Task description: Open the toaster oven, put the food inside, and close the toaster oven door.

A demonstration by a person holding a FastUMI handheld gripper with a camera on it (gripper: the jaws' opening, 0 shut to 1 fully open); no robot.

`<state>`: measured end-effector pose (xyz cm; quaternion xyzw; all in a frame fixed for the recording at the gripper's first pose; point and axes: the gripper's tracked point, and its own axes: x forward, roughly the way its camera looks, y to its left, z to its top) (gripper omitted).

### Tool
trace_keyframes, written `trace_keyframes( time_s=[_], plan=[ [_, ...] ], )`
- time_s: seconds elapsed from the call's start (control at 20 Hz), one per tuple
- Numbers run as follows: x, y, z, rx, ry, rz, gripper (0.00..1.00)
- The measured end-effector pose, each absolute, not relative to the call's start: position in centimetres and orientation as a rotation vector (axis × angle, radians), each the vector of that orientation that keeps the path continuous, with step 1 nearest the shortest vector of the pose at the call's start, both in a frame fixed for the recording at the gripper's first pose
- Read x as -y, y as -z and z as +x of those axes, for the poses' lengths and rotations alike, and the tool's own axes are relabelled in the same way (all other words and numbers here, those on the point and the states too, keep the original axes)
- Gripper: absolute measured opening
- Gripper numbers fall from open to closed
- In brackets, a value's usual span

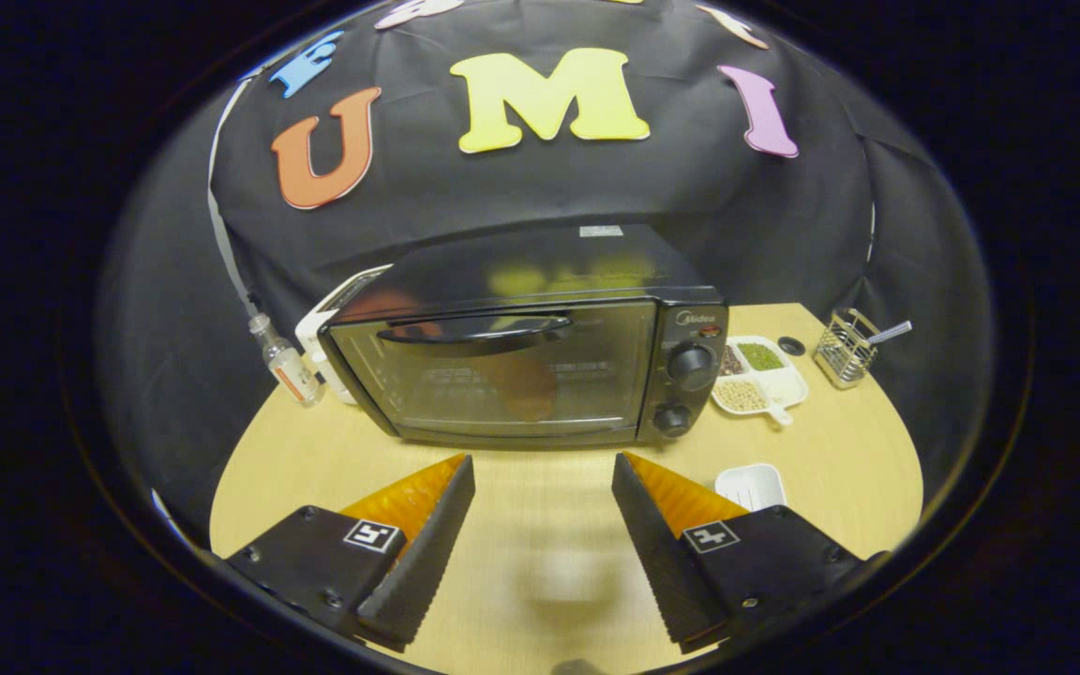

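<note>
A black toaster oven stands on the wooden table, just beyond my fingertips. Its glass door is closed, with the handle across the top of the door and two knobs on its right panel. Behind the glass a dim orange shape shows; I cannot tell whether it is food or a reflection. My gripper is open, its fingers spread wide over bare table with nothing between them.
A small clear bottle and a white object sit left of the oven. To its right lie a divided white dish of beans and grains, a wire mesh holder, and a small white dish near my right finger.
</note>
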<state>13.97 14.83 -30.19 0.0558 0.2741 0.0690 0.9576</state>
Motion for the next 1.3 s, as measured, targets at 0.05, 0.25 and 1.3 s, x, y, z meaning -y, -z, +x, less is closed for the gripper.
trace_keyframes(
  time_s=[0.05,0.25,1.3],
  plan=[
    [-14.4,30.2,13.7,-0.553,-0.134,0.112,0.95],
    [-11.6,29.5,11.9,-0.532,-0.095,0.078,0.95],
    [14.4,-1.2,-4.2,0.089,-0.062,0.031,1.00]
  ],
)
